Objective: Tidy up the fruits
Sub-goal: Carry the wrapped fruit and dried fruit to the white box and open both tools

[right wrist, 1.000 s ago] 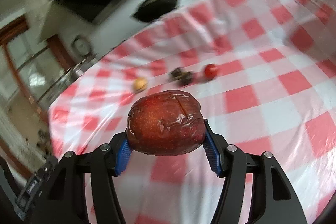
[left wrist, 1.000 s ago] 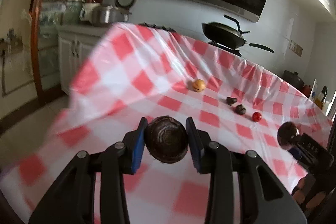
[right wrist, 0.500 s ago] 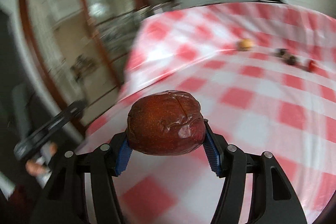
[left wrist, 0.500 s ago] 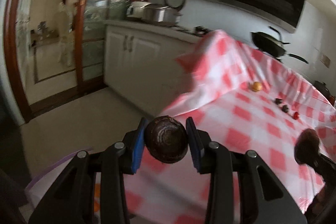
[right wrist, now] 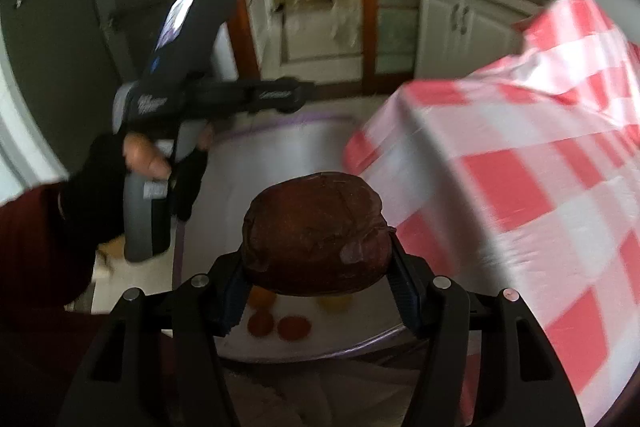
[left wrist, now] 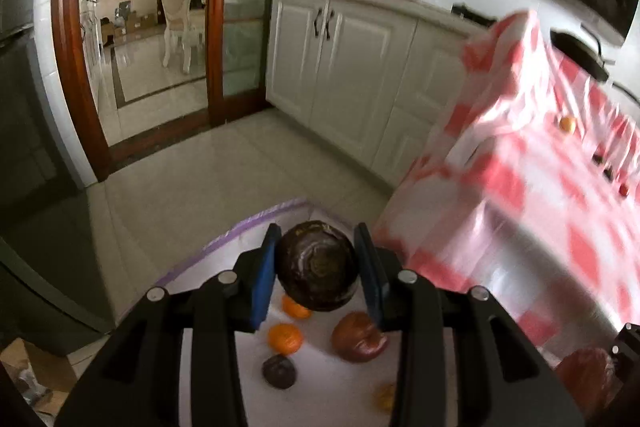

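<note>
**Fruit held over the white bin**

While the left hand-held gripper [left wrist: 316, 269] clamps a dark round fruit [left wrist: 317, 265] above the white bin [left wrist: 224, 247], the right hand-held gripper [right wrist: 316, 269] grips a wrapped red apple [right wrist: 317, 233] over it too. Inside the bin lie oranges [left wrist: 284, 338], another apple [left wrist: 359, 337] and a dark fruit [left wrist: 279, 371]. Beside the bin hangs the checked tablecloth [left wrist: 540, 187], with small fruits on the tabletop. No writing is legible.

Both wrist views look down over the white bin [left wrist: 248, 239], sharing it.
</note>
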